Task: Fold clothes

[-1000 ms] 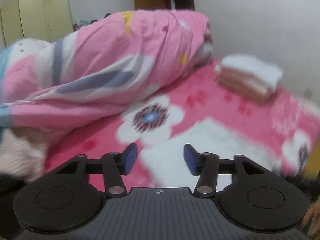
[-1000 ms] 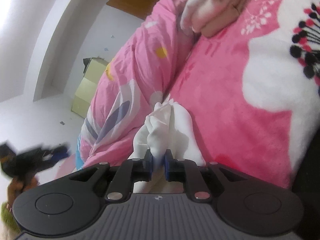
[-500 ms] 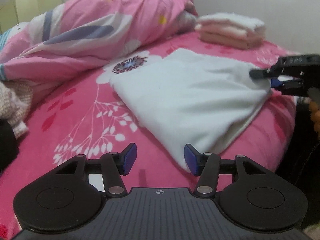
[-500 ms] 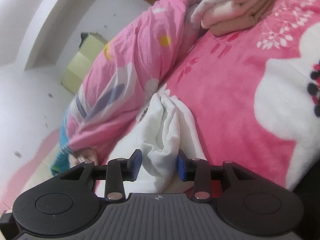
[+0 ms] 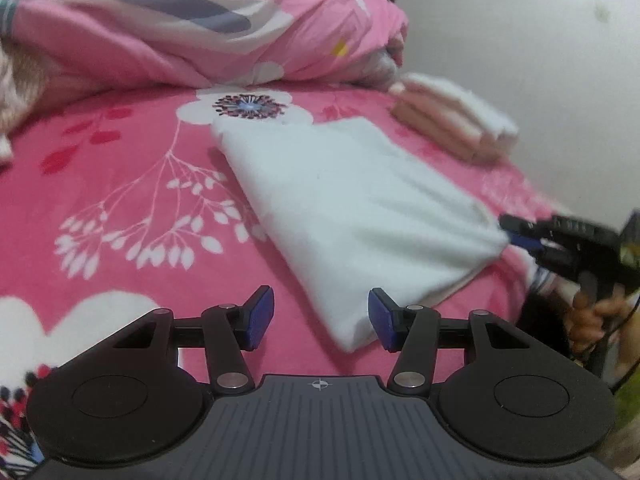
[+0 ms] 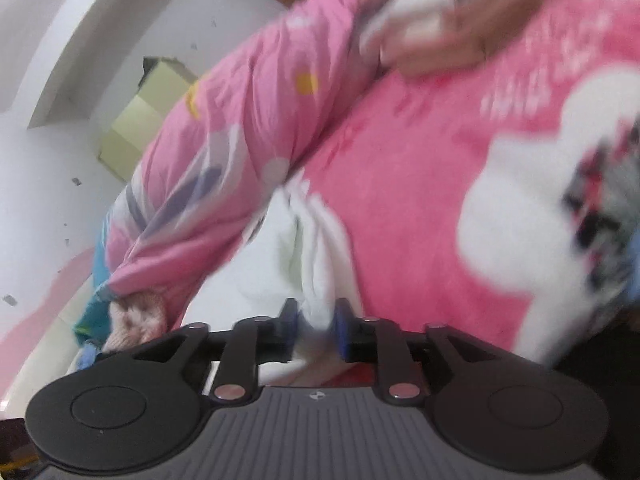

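A white folded garment (image 5: 352,200) lies on the pink flowered bedspread (image 5: 120,168). My left gripper (image 5: 321,317) is open and empty, its fingers either side of the garment's near corner, just short of it. My right gripper (image 6: 316,324) is partly closed around the garment's right-hand corner (image 6: 312,264), with cloth bunched between the blue pads; the view is blurred. It also shows in the left wrist view (image 5: 520,236) at the garment's right end.
A rolled pink quilt (image 5: 208,24) lies along the back of the bed. A stack of folded white and peach clothes (image 5: 452,120) sits at the back right by the wall. The bed's edge drops off on the right.
My left gripper moved closer to the garment's near corner. My right gripper, shut on the cloth a second ago, opened half a second ago and now has narrowed around the corner again.
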Available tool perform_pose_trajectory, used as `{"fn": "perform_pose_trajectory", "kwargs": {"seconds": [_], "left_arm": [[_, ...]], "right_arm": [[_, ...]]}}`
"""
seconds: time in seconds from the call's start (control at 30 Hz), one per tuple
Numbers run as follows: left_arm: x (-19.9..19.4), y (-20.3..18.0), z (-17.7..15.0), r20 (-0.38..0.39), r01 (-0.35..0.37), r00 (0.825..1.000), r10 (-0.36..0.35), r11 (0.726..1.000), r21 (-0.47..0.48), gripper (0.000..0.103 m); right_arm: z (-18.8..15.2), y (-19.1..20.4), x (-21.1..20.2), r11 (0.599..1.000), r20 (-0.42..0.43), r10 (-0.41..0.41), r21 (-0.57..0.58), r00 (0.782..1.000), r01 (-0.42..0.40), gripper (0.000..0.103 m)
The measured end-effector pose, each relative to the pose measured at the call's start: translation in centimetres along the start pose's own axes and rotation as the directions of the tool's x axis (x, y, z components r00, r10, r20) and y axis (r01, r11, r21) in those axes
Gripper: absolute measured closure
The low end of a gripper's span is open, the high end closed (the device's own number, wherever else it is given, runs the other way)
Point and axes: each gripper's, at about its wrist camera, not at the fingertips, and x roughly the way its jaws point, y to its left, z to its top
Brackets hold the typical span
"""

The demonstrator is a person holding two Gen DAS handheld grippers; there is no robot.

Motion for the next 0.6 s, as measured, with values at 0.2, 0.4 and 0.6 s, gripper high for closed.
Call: {"fn": "perform_pose_trajectory", "kwargs": {"seconds": [0.2, 0.4, 0.6], "left_arm": [[3.2, -1.4, 0.5, -0.059, -0.016, 0.998, 0.017, 1.000, 0.015, 0.055], [4.3, -0.9, -1.0, -0.079, 0.001, 0.997, -0.009, 0.995, -0.099, 0.075], [3.7, -1.0, -1.2, -0.071, 0.010, 0.997, -0.015, 0.998, -0.065, 0.085]], "right_arm": [[1.2, 6.8, -2.4, 0.918, 0.110, -0.016, -0.393, 0.994, 0.058, 0.080], [-2.5, 11.0, 3.0, 0.677, 0.010, -0.049, -0.735, 0.999, 0.041, 0.083], [-2.4, 11.0, 5.7, 0.568, -0.005, -0.222, -0.814, 0.975, 0.125, 0.093]]}}
